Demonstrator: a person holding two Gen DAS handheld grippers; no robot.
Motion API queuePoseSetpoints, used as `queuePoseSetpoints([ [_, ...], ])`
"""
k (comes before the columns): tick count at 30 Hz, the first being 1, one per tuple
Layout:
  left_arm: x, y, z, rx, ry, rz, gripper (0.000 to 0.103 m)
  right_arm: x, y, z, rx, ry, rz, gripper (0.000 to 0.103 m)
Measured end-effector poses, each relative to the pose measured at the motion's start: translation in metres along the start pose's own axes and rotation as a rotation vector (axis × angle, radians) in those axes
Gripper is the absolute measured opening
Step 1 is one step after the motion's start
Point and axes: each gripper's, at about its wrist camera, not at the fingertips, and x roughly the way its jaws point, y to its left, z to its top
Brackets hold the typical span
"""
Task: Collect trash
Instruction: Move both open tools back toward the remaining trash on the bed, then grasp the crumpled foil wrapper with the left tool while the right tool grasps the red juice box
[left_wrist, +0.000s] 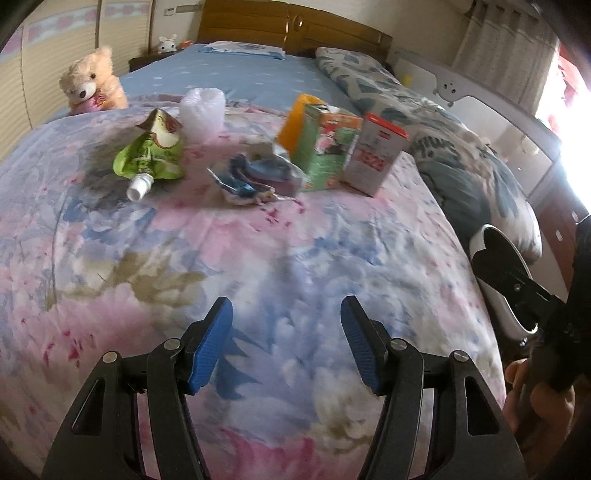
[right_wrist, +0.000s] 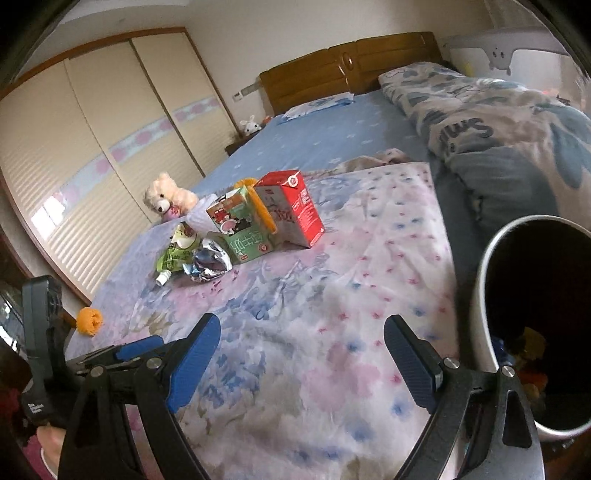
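Note:
Trash lies on the floral quilt (left_wrist: 258, 258): a green spout pouch (left_wrist: 151, 155), a crumpled foil wrapper (left_wrist: 255, 177), a green carton (left_wrist: 325, 147), a red-and-white carton (left_wrist: 376, 155) and a clear plastic cup (left_wrist: 202, 110). The same pile shows in the right wrist view: pouch (right_wrist: 177, 251), foil wrapper (right_wrist: 210, 264), green carton (right_wrist: 236, 229), red carton (right_wrist: 291, 210). My left gripper (left_wrist: 286, 325) is open and empty, well short of the pile. My right gripper (right_wrist: 301, 347) is open and empty beside a white trash bin (right_wrist: 484, 295) holding some trash.
A teddy bear (left_wrist: 92, 81) sits at the quilt's far left. An orange peel (right_wrist: 88, 321) lies near the bed's left edge. A folded duvet (right_wrist: 498, 122) lies on the right. A wardrobe (right_wrist: 92, 147) stands left, a headboard (left_wrist: 295, 26) behind.

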Motion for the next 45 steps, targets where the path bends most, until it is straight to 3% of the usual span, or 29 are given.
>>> queuePoseSetpoints([
  [7,0.015,0.015,0.019,-0.025,0.009,0.012,0.062,0.028,0.000,0.016,-0.016,0.020,0.010,0.091],
  [17,0.047,0.031,0.060,-0.100,0.038,-0.044,0.062,0.079,-0.001,0.055,-0.062,0.035,0.022,0.091],
  [27,0.067,0.034,0.085,-0.076,0.030,-0.051,0.061,0.120,-0.001,0.087,-0.102,0.048,0.052,0.091],
  [29,0.072,0.035,0.086,-0.067,0.032,-0.053,0.051,0.127,0.000,0.089,-0.102,0.052,0.065,0.090],
  [30,0.073,0.034,0.087,-0.060,0.034,-0.056,0.041,0.130,0.000,0.090,-0.102,0.056,0.063,0.086],
  [32,0.072,0.032,0.085,-0.044,0.025,-0.058,0.038,0.135,0.002,0.088,-0.105,0.081,0.056,0.058],
  [33,0.070,0.030,0.084,-0.029,0.017,-0.051,0.036,0.136,0.003,0.087,-0.106,0.091,0.049,0.034],
  [45,0.034,0.011,0.049,-0.016,-0.006,-0.097,0.032,0.079,0.005,0.047,-0.075,0.055,0.057,0.034],
])
